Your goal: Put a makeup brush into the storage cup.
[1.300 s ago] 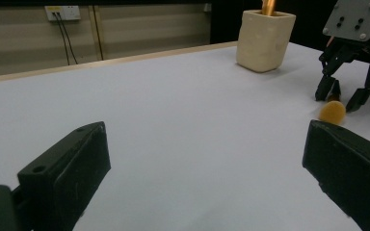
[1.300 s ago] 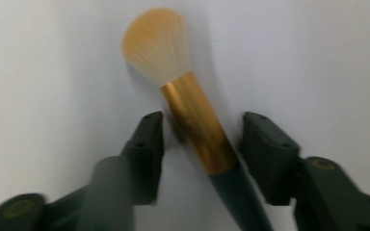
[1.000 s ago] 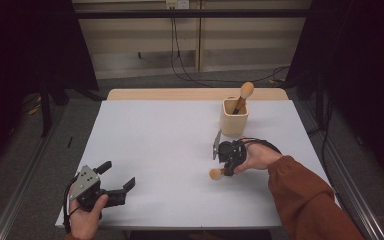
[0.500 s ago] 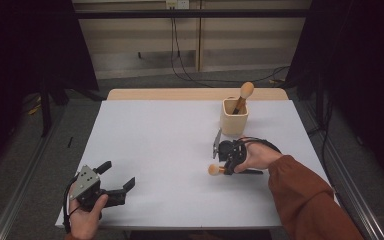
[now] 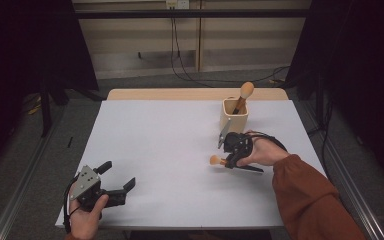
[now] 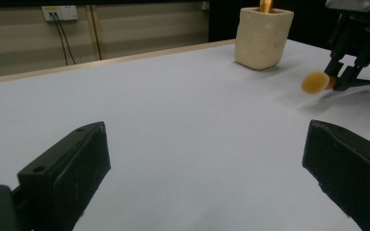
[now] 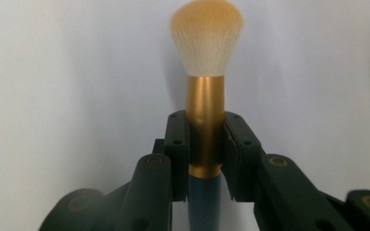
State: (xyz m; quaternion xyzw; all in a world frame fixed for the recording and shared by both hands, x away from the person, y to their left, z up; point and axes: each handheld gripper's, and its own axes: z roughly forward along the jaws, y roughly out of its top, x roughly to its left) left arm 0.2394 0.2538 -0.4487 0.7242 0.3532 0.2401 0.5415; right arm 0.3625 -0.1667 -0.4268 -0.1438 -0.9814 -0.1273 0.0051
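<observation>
A makeup brush (image 5: 215, 160) with a peach-tipped head, gold ferrule and dark handle lies nearly level just above the white table (image 5: 170, 150), at the right of middle. My right gripper (image 5: 228, 162) is shut on it. In the right gripper view the pads clamp the ferrule of the brush (image 7: 206, 43) from both sides, the gripper (image 7: 205, 139) pointing along it. The left gripper view shows the same brush (image 6: 314, 82) off the surface, held by the right gripper (image 6: 339, 79). My left gripper (image 5: 117, 175) rests open at the near left corner, nothing between its jaws (image 6: 204, 139).
A cream cup (image 5: 234, 116) stands behind the right hand near the far right of the table, with another brush (image 5: 246, 91) upright in it. The cup (image 6: 262, 37) is also visible in the left gripper view. Cables run along the floor beyond the table.
The right gripper and the brush have shifted slightly away from the near edge, the brush head now higher in the high view. The left gripper has stayed put.
</observation>
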